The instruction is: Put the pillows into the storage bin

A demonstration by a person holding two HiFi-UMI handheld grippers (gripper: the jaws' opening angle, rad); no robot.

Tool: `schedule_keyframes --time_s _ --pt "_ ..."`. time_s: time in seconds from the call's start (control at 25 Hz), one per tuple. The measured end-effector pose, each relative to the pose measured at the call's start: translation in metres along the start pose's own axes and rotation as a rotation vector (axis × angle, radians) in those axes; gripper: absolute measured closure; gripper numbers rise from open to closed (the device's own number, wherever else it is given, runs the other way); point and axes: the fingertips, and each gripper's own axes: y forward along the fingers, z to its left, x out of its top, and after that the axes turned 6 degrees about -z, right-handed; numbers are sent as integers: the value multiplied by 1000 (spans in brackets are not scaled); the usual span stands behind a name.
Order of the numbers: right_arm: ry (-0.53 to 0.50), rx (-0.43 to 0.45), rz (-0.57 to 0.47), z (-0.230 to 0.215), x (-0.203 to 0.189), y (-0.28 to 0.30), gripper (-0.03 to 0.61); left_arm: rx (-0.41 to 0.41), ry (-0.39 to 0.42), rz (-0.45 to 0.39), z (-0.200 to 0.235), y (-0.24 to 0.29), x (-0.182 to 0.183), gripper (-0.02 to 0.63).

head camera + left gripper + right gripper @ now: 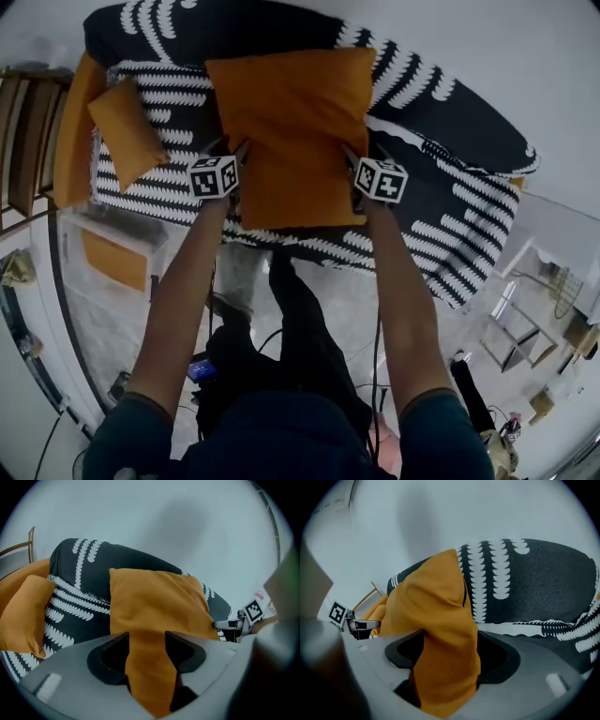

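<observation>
**Big pillow** (291, 131): orange, lying against the sofa (450, 122). It is straight ahead of both grippers and spans the gap between them.

**Left gripper** (146, 656): jaws at full spread, with the pillow's left edge running between them. Cloth fills the gap and brushes the pads, but no squeeze shows, so I judge it not gripped.

**Right gripper** (450, 660): likewise spread wide over the pillow's right edge, with a fold of cloth in the gap, unclamped.

**Small pillow** (127, 131): orange, on the sofa out beyond the left gripper's outer side, well apart from it.

**Box** (94, 228): pale and low, below and outside the left gripper, with something orange inside (likely the bin, though not certain).

**Step in hand**: taking up the big pillow. A gripper is set at each side and the grasp is not yet made.

**Next move calls for**:
- Both pairs of jaws close together on the edges, deep enough that the soft cloth does not slip out.
- Both sides are lifted level.
- The pillow is carried toward the bin.
</observation>
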Motion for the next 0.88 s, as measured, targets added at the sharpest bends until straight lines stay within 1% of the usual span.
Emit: schedule_keyframes --time_s 0.12,0.2,0.28,0.32,0.36,0.48,0.6,0.76,0.88 --pt "6 6 36 -7 -12 14 235 6 -16 17 1 12 -8 375" --pt "-6 9 49 -7 -17 21 238 5 -9 24 1 17 -14 404" --pt "-18 14 62 -5 -21 27 262 4 2 24 -1 20 -18 475" --pt "-19 18 68 -4 -23 28 295 7 4 21 -2 22 -19 537" --pt "-19 22 73 -2 -23 28 335 9 1 17 -4 23 -19 615" --pt "-34 27 83 5 -23 22 450 -7 -29 16 -10 22 -20 615" --pt "-85 30 69 17 -19 9 516 -13 -56 8 -9 15 -20 617" --pt "-108 63 10 41 -7 -17 547 -8 -105 -25 -1 1 -17 617" --pt "-110 110 -52 75 8 -41 552 18 -118 -58 12 -15 -14 615"
